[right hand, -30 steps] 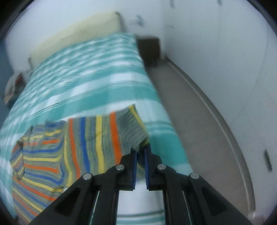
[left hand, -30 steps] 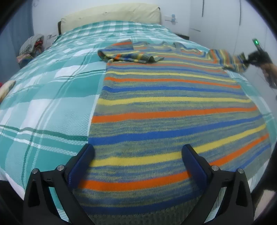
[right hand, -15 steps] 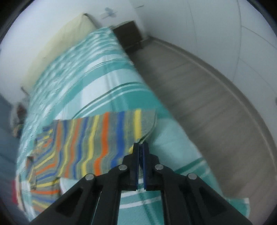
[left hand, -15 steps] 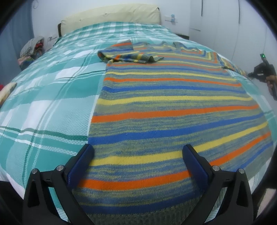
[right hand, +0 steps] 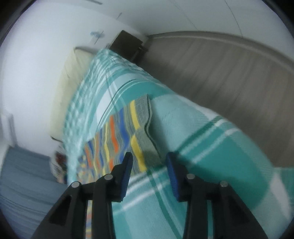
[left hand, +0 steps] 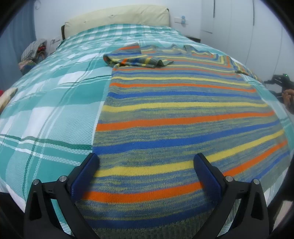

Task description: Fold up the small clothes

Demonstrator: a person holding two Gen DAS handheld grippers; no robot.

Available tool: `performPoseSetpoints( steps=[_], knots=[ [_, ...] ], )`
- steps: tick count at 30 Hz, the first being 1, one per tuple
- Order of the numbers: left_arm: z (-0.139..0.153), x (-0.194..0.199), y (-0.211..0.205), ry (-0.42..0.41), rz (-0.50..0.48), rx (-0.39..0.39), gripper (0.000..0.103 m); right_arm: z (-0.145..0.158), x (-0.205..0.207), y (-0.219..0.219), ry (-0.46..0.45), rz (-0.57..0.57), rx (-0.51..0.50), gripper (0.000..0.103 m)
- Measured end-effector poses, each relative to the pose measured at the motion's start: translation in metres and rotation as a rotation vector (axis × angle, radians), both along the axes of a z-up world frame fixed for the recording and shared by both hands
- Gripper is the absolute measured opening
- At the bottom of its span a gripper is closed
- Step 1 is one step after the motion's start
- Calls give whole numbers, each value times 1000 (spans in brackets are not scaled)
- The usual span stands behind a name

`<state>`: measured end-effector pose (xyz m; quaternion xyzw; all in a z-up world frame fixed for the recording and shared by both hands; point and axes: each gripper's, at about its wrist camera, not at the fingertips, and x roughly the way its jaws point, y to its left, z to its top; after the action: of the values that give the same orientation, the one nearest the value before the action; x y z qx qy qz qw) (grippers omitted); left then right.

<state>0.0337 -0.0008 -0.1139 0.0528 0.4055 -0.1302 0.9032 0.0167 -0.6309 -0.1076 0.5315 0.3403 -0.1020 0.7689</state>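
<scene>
Stripes on checks

We see the sweater [left hand: 176,117] banded in orange, blue and yellow over a mottled grey-green knit, its sleeve [right hand: 128,128] ending in a plain grey-green cuff. Under it our bedspread [left hand: 55,103] is plaid in teal, pale aqua and white with thin dark green lines. The headboard [left hand: 117,16] is cream.

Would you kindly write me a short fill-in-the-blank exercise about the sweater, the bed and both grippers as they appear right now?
1. The striped sweater lies spread on a bed with a teal ____ cover.
2. The right gripper has its jaws ____, holding nothing.
3. The sleeve cuff just beyond the right gripper rests on the ____.
4. The left gripper hovers over the sweater's hem with jaws ____.

Missing words: plaid; open; bed; open
</scene>
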Motion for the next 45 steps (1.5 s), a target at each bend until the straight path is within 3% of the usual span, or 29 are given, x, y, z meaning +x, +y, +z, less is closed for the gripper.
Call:
performPoseSetpoints(
  steps=[2,6,10,13,15,16,17,18,22,24,26,28,32,34,36,39,40,41,43,44,45],
  knots=[
    [0,0,0,0,-2,1,103,6,6,4,56,46,-87,5],
    [0,-2,0,-4,-6,4,103,36,13,31,256,105,-441,5],
    [-1,-1,-1,0,-7,14,103,27,24,49,350,142,-545,4],
    [4,-2,2,38,-10,21,102,32,19,50,332,121,-548,5],
    [17,-7,7,76,-24,15,101,35,12,50,302,127,-557,18],
    [28,-12,12,74,-31,-5,101,37,6,52,308,124,-573,41],
    [36,-15,17,63,-35,-22,101,41,-4,54,331,113,-609,73],
    [57,-22,26,22,-39,-52,101,45,-13,55,342,97,-648,84],
    [133,-15,51,-151,-36,-78,102,75,-55,71,331,34,-816,86],
    [166,2,54,-229,-55,-94,102,95,-76,92,258,32,-841,86],
    [183,31,41,-249,-111,-74,102,106,-88,116,172,78,-833,86],
    [176,70,5,-207,-220,23,102,106,-93,144,116,138,-835,86],
    [106,131,-68,-109,-366,315,101,81,-94,189,63,240,-835,86],
    [66,153,-92,-65,-413,422,101,61,-93,204,72,260,-826,86],
    [39,173,-102,-30,-410,464,98,47,-91,209,95,270,-820,87],
    [22,201,-104,21,-352,423,96,51,-97,214,61,294,-844,86],
    [19,208,-102,34,-333,401,94,49,-96,214,60,303,-841,86],
    [16,214,-100,50,-318,371,82,47,-96,212,71,307,-835,87],
    [12,226,-88,122,-285,253,46,42,-95,210,71,304,-825,87],
    [13,231,-81,135,-247,228,17,42,-96,211,68,301,-829,87],
    [17,232,-76,136,-232,216,9,42,-95,213,70,301,-834,87]
  ],
)
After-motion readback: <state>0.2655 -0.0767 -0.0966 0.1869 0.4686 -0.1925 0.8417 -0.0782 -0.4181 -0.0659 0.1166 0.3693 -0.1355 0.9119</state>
